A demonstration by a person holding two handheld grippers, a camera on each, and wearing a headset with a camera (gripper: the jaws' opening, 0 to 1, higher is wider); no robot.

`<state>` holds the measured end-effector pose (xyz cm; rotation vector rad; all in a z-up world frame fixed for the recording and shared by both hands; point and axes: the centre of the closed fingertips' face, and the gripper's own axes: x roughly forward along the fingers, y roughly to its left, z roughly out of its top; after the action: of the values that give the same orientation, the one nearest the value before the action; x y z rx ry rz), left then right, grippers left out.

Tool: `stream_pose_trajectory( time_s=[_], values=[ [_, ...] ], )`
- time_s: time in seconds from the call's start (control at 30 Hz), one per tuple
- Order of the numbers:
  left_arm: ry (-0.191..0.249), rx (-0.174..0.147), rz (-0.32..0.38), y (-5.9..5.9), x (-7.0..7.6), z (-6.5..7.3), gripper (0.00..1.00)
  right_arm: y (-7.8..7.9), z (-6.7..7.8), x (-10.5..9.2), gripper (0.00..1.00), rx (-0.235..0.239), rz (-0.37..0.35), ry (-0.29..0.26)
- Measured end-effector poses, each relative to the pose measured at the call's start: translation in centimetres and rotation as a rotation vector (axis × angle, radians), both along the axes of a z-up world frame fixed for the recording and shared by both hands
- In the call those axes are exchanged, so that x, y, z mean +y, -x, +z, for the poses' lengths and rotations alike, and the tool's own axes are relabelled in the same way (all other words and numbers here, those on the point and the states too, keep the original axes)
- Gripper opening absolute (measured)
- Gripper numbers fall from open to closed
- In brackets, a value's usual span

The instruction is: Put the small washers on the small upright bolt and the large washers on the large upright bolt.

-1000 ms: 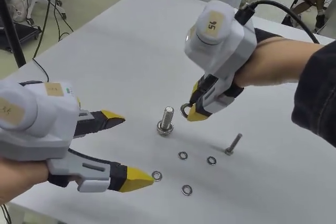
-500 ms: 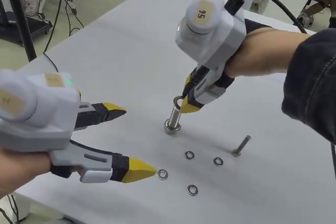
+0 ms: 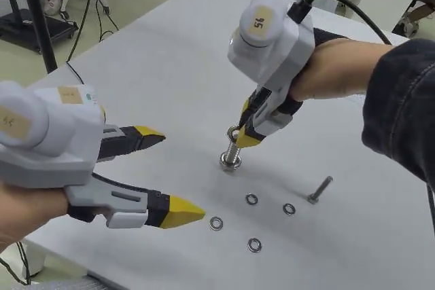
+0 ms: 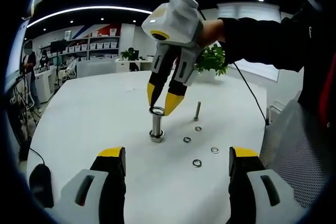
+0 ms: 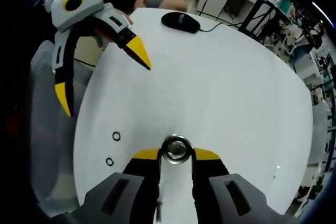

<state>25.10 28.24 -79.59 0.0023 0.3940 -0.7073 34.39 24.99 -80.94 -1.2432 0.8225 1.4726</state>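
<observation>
My right gripper (image 3: 243, 135) is shut on a large washer (image 3: 234, 133) and holds it at the top of the large upright bolt (image 3: 231, 156). From the left gripper view the washer (image 4: 157, 110) sits right at the bolt (image 4: 156, 128) tip, between the right gripper (image 4: 161, 103) tips. In the right gripper view, the washer (image 5: 176, 149) is pinched between the yellow tips. My left gripper (image 3: 175, 174) is open and holds nothing, left of the bolt. The small bolt (image 3: 319, 189) stands to the right. Several small washers (image 3: 251, 199) lie flat in front of the bolts.
The white table (image 3: 170, 66) has bare surface behind and left of the bolts. Its near edge (image 3: 136, 283) runs just under my left gripper. A black mouse (image 5: 180, 22) lies at the far side of the table. Desks and chairs stand beyond it.
My right gripper has carried the large washer from beside the large bolt to its top. The left gripper has stayed open in about the same place.
</observation>
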Motion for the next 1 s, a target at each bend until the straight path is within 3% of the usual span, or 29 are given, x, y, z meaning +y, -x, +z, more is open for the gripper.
stream_pose_trajectory(
  time_s=[1.0],
  values=[
    [0.004,0.002,0.005,0.2,0.5,-0.1,0.80,-0.1,-1.9,0.0,0.23,0.019,-0.013,0.039]
  ],
)
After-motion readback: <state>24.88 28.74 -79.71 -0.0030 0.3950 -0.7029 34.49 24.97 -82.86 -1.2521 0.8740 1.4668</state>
